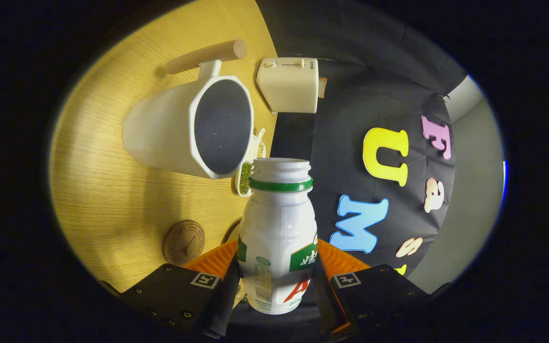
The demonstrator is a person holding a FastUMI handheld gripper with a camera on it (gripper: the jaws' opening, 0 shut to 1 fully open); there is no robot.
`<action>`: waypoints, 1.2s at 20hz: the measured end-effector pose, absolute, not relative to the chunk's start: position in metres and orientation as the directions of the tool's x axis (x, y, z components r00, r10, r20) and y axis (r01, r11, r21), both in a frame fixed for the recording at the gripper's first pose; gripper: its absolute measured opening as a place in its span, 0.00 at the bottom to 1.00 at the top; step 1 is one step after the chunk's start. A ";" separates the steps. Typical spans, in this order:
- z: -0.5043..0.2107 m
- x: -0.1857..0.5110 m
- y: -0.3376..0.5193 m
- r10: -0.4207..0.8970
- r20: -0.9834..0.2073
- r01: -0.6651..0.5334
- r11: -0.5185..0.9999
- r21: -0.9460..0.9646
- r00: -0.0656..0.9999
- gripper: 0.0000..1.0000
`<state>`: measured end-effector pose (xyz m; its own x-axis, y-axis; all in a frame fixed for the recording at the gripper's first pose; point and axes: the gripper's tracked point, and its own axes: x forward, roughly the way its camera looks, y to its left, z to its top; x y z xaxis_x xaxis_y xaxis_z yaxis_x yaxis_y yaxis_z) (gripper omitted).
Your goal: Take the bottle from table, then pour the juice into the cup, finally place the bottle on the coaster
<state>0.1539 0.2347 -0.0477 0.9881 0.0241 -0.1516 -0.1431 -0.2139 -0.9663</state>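
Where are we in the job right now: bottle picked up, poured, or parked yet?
Pickup looks done: the tool is shut on the open bottle, both fingers pressing its sides. The view is tilted, with the bottle's mouth near the cup; no juice visible, so pouring is unconfirmed. Still left: setting the bottle on the bare coaster.

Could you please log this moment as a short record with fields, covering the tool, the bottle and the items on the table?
tool: tool shut on bottle, both orange fingers pressing its sides
bottle: bottle white, green neck ring, cap off, mouth pointing toward the cup
cup: cup white, wooden handle, dark inside, just beyond the bottle mouth
coaster: coaster round, brown, bare, on the table beside the fingers
other: cream toaster; small dish of green beans
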 end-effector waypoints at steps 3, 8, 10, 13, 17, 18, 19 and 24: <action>-0.045 0.154 0.234 0.022 -0.142 -0.132 -0.248 -0.960 0.990 0.72; -0.038 0.156 0.234 0.023 -0.124 -0.112 -0.291 -0.950 0.992 0.71; -0.033 0.157 0.236 0.024 -0.119 -0.107 -0.300 -0.948 0.993 0.72; -0.034 0.159 0.235 0.021 -0.124 -0.111 -0.312 -0.944 0.992 0.71; -0.034 0.158 0.234 0.018 -0.125 -0.113 -0.314 -0.943 0.992 0.72; -0.033 0.158 0.234 0.018 -0.126 -0.114 -0.317 -0.942 0.992 0.71; -0.033 0.158 0.234 0.018 -0.125 -0.112 -0.321 -0.940 0.992 0.71; -0.029 0.156 0.233 0.013 -0.120 -0.108 -0.339 -0.935 0.993 0.71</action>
